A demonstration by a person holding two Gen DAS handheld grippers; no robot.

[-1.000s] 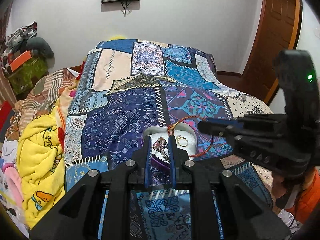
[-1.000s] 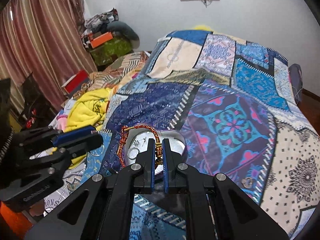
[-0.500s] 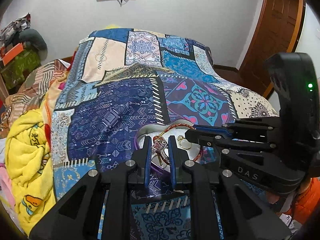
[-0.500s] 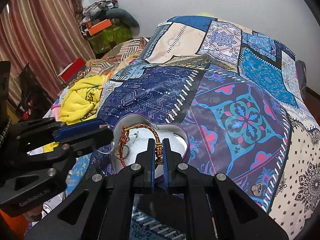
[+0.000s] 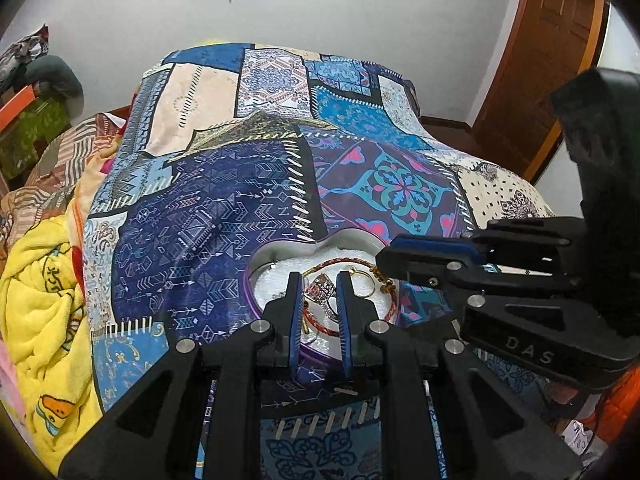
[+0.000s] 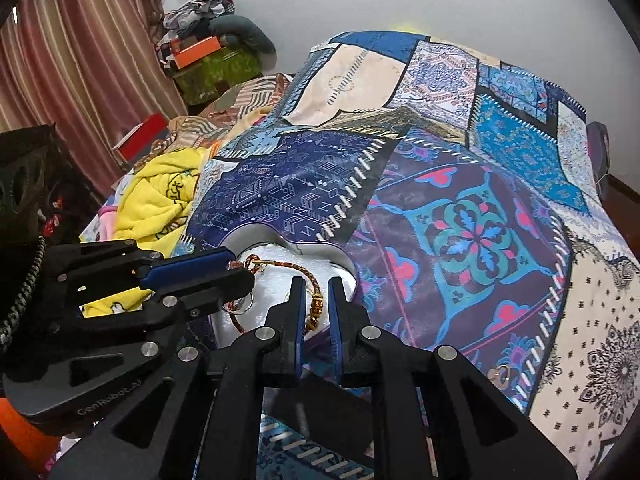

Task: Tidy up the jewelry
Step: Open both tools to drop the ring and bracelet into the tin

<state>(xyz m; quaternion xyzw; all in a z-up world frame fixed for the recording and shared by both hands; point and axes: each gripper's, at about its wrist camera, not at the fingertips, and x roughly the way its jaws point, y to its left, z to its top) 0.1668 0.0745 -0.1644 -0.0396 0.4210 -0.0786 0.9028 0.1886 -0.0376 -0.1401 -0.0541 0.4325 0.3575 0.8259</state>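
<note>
Jewelry tin [image 5: 280,249], heart-shaped, purple-sided, white padding inside; sits on the patchwork bedspread [image 5: 208,216] at the near end of the bed.

Contents: braided red-and-gold bracelet [image 6: 298,270], looped over the padding; gold hoop [image 5: 366,286]; stone-set ring [image 5: 322,286]; a small silver ring [image 6: 244,306], partly hidden.

Left gripper [image 5: 319,284]: poised over the tin, jaws a narrow gap apart with the stone-set ring showing between the tips; whether the pads press on it I cannot tell.

Right gripper [image 6: 316,300]: over the tin's right lobe, jaws have just been opening; the bracelet's beaded section lies between them, pads not visibly pressing on it.

Loose item: one small gold ring [image 6: 501,372] on the bedspread, well apart from the tin.

Surroundings: yellow blanket [image 5: 38,280] bunched beside the bedspread.
</note>
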